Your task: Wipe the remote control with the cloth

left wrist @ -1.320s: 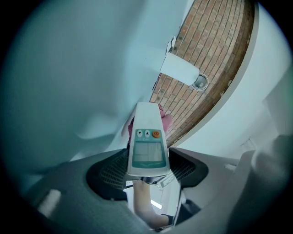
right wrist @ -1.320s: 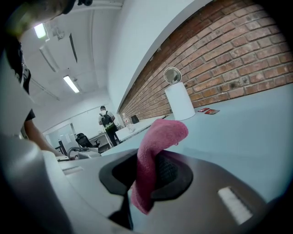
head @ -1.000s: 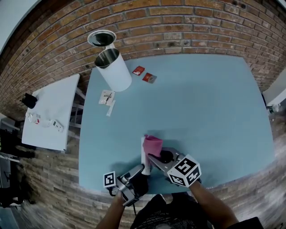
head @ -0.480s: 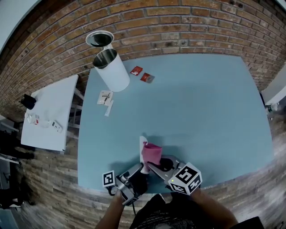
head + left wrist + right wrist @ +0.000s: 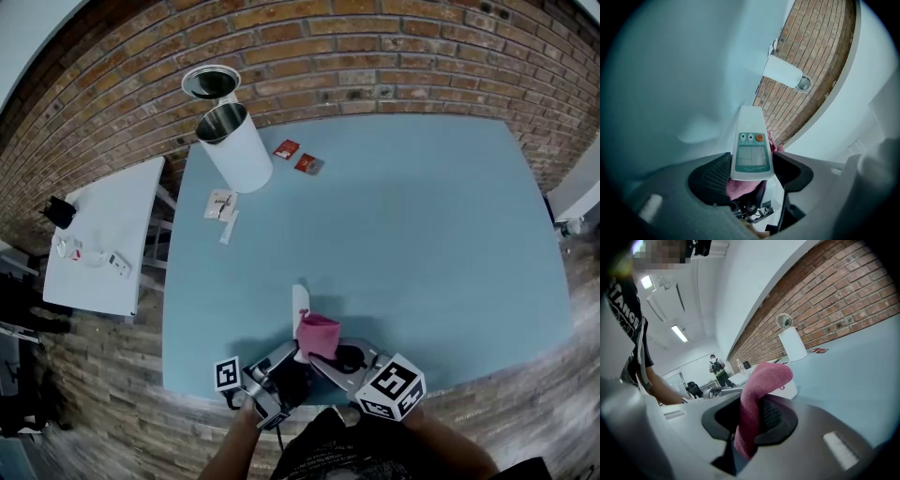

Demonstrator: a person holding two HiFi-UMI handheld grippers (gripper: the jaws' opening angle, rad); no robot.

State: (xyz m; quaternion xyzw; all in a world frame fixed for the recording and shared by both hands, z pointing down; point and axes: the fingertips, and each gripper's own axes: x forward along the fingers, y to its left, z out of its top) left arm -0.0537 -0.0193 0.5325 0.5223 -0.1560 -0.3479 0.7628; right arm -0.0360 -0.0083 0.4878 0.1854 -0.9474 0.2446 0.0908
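Observation:
The white remote control [image 5: 751,146] with a small screen and an orange button is clamped between the black pads of my left gripper [image 5: 750,173], pointing away over the blue table [image 5: 422,216]. In the head view the remote [image 5: 299,302] sticks out from the left gripper [image 5: 292,354] near the table's front edge. My right gripper [image 5: 319,354] is shut on a folded pink cloth [image 5: 318,336], which lies against the remote's near half. In the right gripper view the cloth [image 5: 759,399] stands up between the jaws of the right gripper [image 5: 752,420], with the remote behind it.
A white cylindrical bin [image 5: 234,145] stands at the table's far left, with a second round bin [image 5: 212,82] behind it by the brick wall. Two red packets [image 5: 300,156] and white paper slips [image 5: 223,206] lie near it. A white side table [image 5: 108,234] is at the left.
My right gripper has drawn the pink cloth back along the remote toward the table's front edge. The left gripper and the remote have stayed put.

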